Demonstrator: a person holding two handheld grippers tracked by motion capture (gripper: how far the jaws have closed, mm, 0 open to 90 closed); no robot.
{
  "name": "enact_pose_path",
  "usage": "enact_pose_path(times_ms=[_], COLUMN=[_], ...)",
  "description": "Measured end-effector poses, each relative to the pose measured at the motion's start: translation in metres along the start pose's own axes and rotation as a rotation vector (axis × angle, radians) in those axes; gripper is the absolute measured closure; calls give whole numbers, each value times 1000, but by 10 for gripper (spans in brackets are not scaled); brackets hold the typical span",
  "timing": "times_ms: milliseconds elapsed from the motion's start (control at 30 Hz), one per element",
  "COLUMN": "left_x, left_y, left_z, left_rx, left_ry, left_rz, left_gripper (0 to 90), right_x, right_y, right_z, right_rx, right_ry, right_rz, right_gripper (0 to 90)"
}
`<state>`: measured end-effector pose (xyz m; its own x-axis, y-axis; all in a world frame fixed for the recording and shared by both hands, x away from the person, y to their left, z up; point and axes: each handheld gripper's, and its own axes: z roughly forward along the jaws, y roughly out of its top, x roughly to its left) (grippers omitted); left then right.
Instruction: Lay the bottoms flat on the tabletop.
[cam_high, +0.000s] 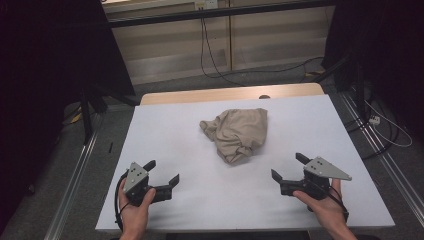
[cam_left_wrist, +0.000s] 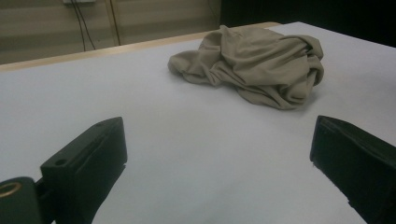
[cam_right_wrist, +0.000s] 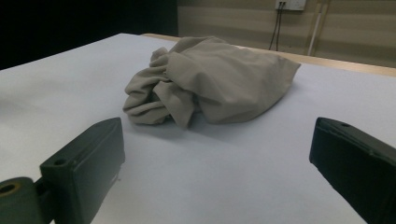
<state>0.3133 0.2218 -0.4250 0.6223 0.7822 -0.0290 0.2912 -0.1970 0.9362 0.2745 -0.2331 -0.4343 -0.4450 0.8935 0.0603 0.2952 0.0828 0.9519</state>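
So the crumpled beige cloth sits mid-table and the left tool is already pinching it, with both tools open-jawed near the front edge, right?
Not quite: the left tool is not touching the crumpled beige cloth. The high view shows it apart, open like the right tool, near the white table's front edge.

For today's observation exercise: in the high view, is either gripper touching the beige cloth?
No, the left gripper and the right gripper both sit near the table's front edge, with bare white surface between them and the crumpled beige cloth.
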Motion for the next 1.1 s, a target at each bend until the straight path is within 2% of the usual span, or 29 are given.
enact_pose_path(times_ms=[267,433,500,567,667,733,833,867,1000,1100], left_x=[-3,-2,-2,-2,-2,-2,-2,-2,-2,-2], left_y=[0,0,0,0,0,0,0,0,0,0], left_z=[2,1,0,1,1,2,2,2,2,2], left_rx=[4,9,10,10,12,14,16,16,17,18], left_ry=[-16,-22,-25,-23,-25,-26,-26,-26,-29,-31], left_rz=[11,12,13,7,12,12,13,13,12,13], left_gripper=[40,39,40,39,39,40,40,40,40,40], right_x=[5,13,14,17,17,18,19,19,20,22], right_y=[7,16,18,22,24,28,32,32,40,45], right_z=[18,39,42,52,58,70,81,81,100,113], right_rx=[17,34,38,60,65,92,107,107,120,157], right_ry=[45,88,92,100,110,120,128,128,151,176], right_rz=[-22,-50,-57,-76,-66,-99,-112,-112,-114,-120], right_gripper=[77,107,112,113,136,132,141,141,170,219])
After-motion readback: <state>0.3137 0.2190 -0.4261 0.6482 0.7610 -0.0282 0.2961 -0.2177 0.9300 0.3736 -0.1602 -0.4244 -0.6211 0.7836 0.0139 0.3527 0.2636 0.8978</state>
